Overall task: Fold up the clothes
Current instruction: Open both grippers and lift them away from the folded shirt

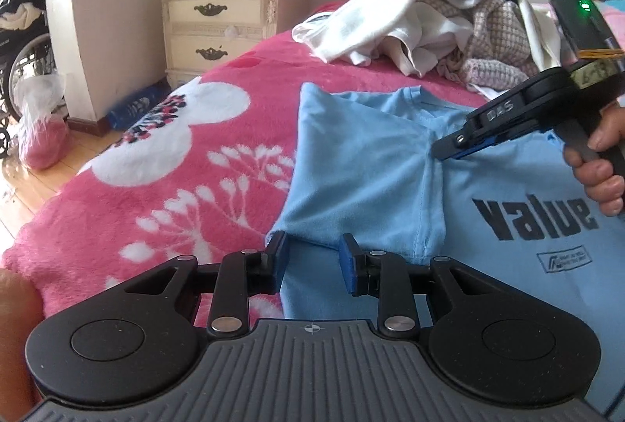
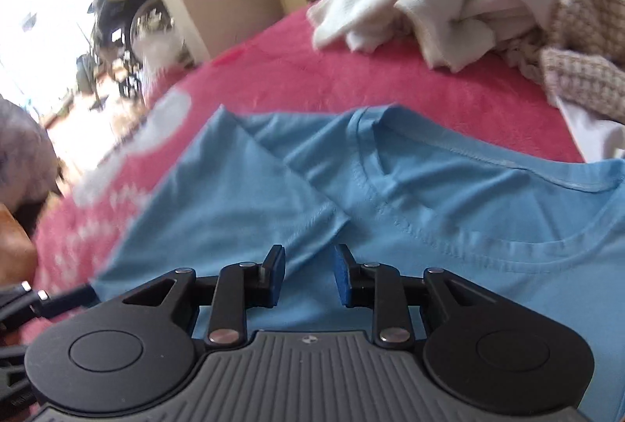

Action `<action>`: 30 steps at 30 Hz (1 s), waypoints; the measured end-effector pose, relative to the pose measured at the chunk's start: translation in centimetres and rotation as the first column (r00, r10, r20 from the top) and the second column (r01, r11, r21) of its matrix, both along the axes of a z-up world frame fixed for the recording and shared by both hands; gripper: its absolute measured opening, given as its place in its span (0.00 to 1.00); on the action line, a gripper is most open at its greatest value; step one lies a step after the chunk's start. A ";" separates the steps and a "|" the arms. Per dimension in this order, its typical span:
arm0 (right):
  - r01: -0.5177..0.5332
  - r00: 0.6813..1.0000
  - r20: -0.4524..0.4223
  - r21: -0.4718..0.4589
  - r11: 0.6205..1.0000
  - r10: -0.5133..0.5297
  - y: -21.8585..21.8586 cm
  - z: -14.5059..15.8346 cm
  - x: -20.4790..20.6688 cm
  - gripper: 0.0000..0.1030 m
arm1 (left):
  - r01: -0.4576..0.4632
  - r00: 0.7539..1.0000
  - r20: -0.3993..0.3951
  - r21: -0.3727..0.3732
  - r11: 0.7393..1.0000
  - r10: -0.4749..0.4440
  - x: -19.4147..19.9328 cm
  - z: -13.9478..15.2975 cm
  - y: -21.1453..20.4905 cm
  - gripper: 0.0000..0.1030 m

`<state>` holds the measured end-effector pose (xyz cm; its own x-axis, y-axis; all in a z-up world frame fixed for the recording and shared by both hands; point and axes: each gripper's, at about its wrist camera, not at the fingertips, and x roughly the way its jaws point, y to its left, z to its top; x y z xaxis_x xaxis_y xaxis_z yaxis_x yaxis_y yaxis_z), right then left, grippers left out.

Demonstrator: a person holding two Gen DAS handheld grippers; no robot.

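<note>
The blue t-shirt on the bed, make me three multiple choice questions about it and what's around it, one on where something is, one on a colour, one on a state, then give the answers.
1. Where is the pile of unfolded clothes?
A. On the floor
B. On the bed beyond the blue t-shirt
C. On the nightstand

2. What colour is the word "value" printed on the shirt?
A. White
B. Red
C. Dark, near black

3. How is the shirt's sleeve lying?
A. Folded in over the chest
B. Spread straight out to the side
C. Held up in a claw

Answers:
1 B, the heap sits on the pink blanket past the collar.
2 C, the letters read dark on the light blue.
3 A, the right wrist view shows its hem lying across the body below the collar, and both the left claw and right claw are open and empty.
</note>
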<state>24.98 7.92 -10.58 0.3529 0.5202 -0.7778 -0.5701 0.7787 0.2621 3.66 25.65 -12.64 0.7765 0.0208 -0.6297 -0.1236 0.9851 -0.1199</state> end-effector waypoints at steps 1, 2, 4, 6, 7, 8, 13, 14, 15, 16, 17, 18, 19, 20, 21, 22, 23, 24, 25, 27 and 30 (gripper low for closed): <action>0.010 1.000 0.000 0.020 1.000 -0.010 -0.4 0.6 0.0 0.28 | -0.013 1.000 0.004 -0.018 1.000 0.014 -0.3 0.5 0.3 0.30; 0.005 1.000 0.016 0.028 1.000 -0.006 -0.9 1.5 -0.4 0.30 | -0.027 1.000 0.008 -0.035 0.999 0.027 -0.6 1.1 0.5 0.31; -0.015 0.999 0.051 0.037 0.999 0.013 -2.1 3.7 -1.1 0.35 | -0.053 0.998 0.014 -0.071 0.996 0.055 -1.2 2.1 1.1 0.34; -0.036 0.995 0.094 0.049 0.998 0.031 -3.6 6.3 -2.2 0.42 | -0.097 0.994 0.032 -0.139 0.986 0.102 -2.3 3.6 1.6 0.37; -0.046 0.992 0.118 0.056 0.997 0.039 -4.5 7.6 -2.8 0.44 | -0.127 0.989 0.046 -0.193 0.973 0.138 -3.0 4.5 1.8 0.39; -0.052 0.990 0.137 0.064 0.997 0.043 -5.3 8.8 -3.3 0.49 | -0.155 0.983 0.057 -0.247 0.957 0.174 -3.8 5.5 2.0 0.41; -0.039 0.975 0.223 0.159 0.986 0.002 -10.1 14.0 -5.5 0.63 | -0.185 0.979 0.038 -0.265 0.946 0.202 -8.1 7.7 -1.3 0.48; -0.023 0.973 0.230 0.189 0.982 -0.022 -11.1 14.9 -5.8 0.71 | -0.183 0.981 0.023 -0.249 0.951 0.194 -9.0 7.8 -2.3 0.48; -0.004 0.971 0.232 0.229 0.973 -0.050 -12.2 15.9 -6.0 0.79 | -0.187 0.981 0.010 -0.247 0.951 0.195 -9.9 7.8 -3.1 0.49; 0.011 0.968 0.239 0.266 0.964 -0.077 -13.3 16.8 -6.4 0.82 | -0.191 0.980 -0.002 -0.247 0.950 0.197 -10.9 7.7 -3.9 0.49; 0.025 0.961 0.257 0.299 0.954 -0.105 -14.5 17.8 -6.8 0.91 | -0.196 0.980 -0.012 -0.255 0.947 0.199 -11.8 7.6 -4.7 0.50; 0.031 0.951 0.281 0.319 0.947 -0.126 -15.4 18.7 -7.2 0.96 | -0.195 0.980 -0.015 -0.263 0.945 0.198 -12.7 7.5 -5.4 0.53; 0.040 0.938 0.313 0.334 0.942 -0.151 -16.3 19.6 -7.7 1.00 | -0.193 0.980 -0.016 -0.271 0.943 0.196 -13.6 7.4 -6.1 0.56; 0.053 0.922 0.343 0.346 0.937 -0.179 -17.1 20.4 -8.0 1.00 | -0.190 0.981 -0.012 -0.268 0.944 0.194 -14.3 7.5 -6.9 0.58; 0.073 0.908 0.362 0.359 0.930 -0.211 -17.7 21.1 -8.4 1.00 | -0.191 0.980 -0.003 -0.263 0.946 0.197 -14.9 7.6 -7.7 0.65; 0.097 0.897 0.369 0.374 0.923 -0.243 -18.3 21.6 -8.7 1.00 | -0.191 0.980 0.006 -0.258 0.947 0.200 -15.4 7.7 -8.5 0.72; 0.126 0.889 0.364 0.387 0.913 -0.277 -18.7 21.8 -8.9 1.00 | -0.193 0.979 0.018 -0.259 0.946 0.205 -15.8 7.9 -9.2 0.75; 0.168 0.883 0.346 0.400 0.901 -0.317 -18.9 21.8 -9.2 1.00 | -0.196 0.977 0.031 -0.264 0.944 0.212 -16.2 7.9 -9.9 0.83; 0.209 0.876 0.325 0.411 0.887 -0.357 -19.2 21.8 -9.5 1.00 | -0.199 0.975 0.043 -0.269 0.942 0.218 -16.5 8.0 -10.6 0.91; 0.269 0.876 0.265 0.427 0.863 -0.404 -19.2 21.0 -10.5 1.00 | -0.191 0.976 0.056 -0.261 0.946 0.213 -16.8 8.2 -11.9 0.97; 0.282 0.889 0.204 0.462 0.841 -0.410 -19.1 19.2 -12.3 1.00 | -0.156 0.982 0.074 -0.223 0.962 0.176 -17.4 8.6 -14.0 1.00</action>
